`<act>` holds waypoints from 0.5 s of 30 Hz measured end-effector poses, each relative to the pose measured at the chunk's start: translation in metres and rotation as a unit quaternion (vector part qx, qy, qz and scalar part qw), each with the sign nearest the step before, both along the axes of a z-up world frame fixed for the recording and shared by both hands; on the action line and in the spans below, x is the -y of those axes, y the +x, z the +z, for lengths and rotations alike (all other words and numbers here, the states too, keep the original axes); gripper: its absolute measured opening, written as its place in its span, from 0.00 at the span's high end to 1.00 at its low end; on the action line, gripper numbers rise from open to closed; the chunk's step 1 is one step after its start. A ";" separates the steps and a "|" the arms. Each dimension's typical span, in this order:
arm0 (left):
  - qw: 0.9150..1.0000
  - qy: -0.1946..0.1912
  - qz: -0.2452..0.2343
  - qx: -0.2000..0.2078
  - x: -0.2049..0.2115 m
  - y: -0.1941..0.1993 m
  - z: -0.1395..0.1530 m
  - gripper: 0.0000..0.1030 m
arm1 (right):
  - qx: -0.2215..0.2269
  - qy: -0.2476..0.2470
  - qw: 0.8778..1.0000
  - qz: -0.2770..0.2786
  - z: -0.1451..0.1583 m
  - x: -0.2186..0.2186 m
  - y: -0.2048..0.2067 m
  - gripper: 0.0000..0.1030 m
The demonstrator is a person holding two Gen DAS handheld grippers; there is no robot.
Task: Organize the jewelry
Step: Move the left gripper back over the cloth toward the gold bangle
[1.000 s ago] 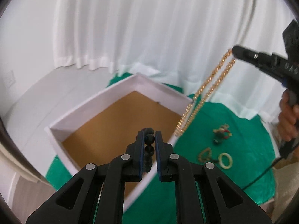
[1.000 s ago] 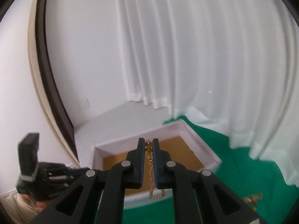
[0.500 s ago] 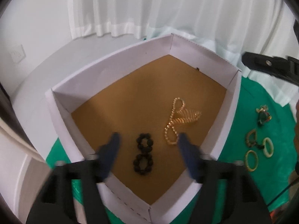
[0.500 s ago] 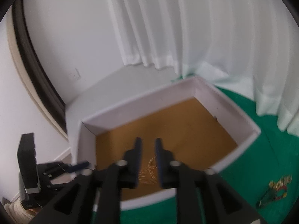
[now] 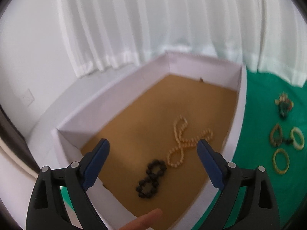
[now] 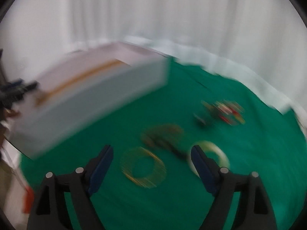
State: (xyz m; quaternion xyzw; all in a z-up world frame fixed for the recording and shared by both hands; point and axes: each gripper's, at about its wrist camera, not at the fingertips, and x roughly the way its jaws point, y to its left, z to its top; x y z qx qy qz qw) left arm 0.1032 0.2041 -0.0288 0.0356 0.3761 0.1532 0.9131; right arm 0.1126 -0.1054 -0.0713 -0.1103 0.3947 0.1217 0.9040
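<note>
Below the left gripper (image 5: 153,145), seen from the left wrist, sits a white-walled box (image 5: 122,88) with a brown floor. Jaws stand wide and are opening; nothing is pressed between the pads. Black bead bracelet (image 5: 150,178) lies on the box floor in a figure-eight, between the two fingers and just ahead of them. Gold bead chain (image 5: 184,141) lies looped on the same floor, touching or nearly touching the black one at its far end, closer to the right finger. A fingertip (image 5: 145,220) shows at the bottom edge, under the gripper. Right of the gripper, outside the box, green cloth (image 5: 259,187) carries a gold bangle (image 5: 280,161), a pale ring bangle (image 5: 297,138), a brownish loop (image 5: 276,135) and a small multicoloured piece (image 5: 284,104) further off.

Right wrist view, heavily blurred. Right gripper (image 6: 151,150) also wide, jaws opening, nothing between the pads. It hangs over the green cloth (image 6: 115,126). Gold bangle (image 6: 143,169) lies between the fingers, just ahead. Pale ring bangle (image 6: 214,153) is partly hidden behind the right finger. Brownish loop (image 6: 163,134) lies beyond those two; multicoloured piece (image 6: 226,111) further ahead and right. White box (image 6: 92,95) sits ahead to the left; contents not readable from here.
</note>
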 end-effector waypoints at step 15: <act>0.999 0.043 0.009 -0.024 0.030 -0.021 -0.009 0.10 | -0.043 0.004 0.973 -0.225 -0.067 0.182 -0.027 0.14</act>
